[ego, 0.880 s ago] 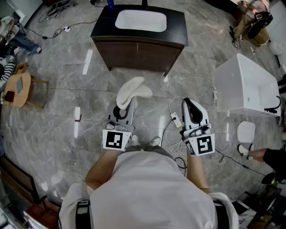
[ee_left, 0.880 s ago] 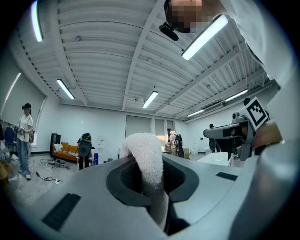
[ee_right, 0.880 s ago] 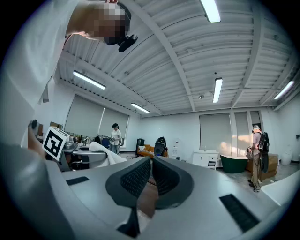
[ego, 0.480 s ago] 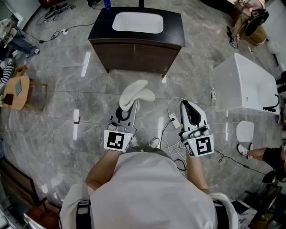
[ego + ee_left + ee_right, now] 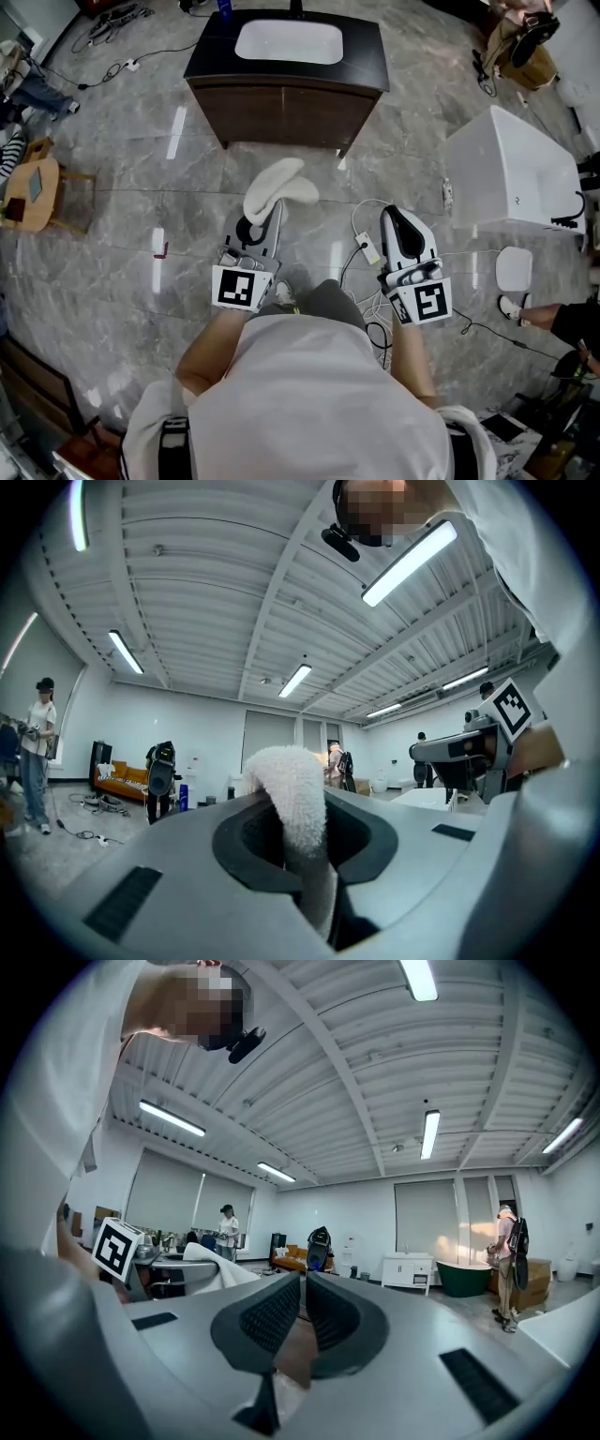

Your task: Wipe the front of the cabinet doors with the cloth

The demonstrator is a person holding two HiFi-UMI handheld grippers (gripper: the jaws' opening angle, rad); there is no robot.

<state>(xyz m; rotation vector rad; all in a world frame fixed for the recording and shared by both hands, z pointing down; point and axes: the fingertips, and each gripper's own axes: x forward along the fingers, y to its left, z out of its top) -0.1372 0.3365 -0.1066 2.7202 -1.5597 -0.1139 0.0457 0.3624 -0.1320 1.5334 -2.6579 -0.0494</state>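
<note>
White cloth point(image 5: 278, 190) pinched in left hand-held gripper point(image 5: 270, 214), right hand-held gripper point(image 5: 399, 215) pressed together, cables point(image 5: 360, 232) before cabinet point(image 5: 286, 114).

The person wears a white short-sleeved T-shirt point(image 5: 309, 403) crossed by black shoulder straps point(image 5: 170, 448), with dark grey trousers point(image 5: 330, 302) below. The left gripper point(image 5: 265, 208) and right gripper point(image 5: 394, 214) are pale grey moulded plastic, the right one topped in black, and each carries a white cube point(image 5: 234, 288) printed with black square markers. Their broad grey fingers point(image 5: 403, 1354) are faced with black ribbed pads point(image 5: 267, 1314).

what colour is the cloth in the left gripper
White, with a fluffy pile. The cloth shows best in the left gripper view, clamped between the jaws of the left gripper.
</note>
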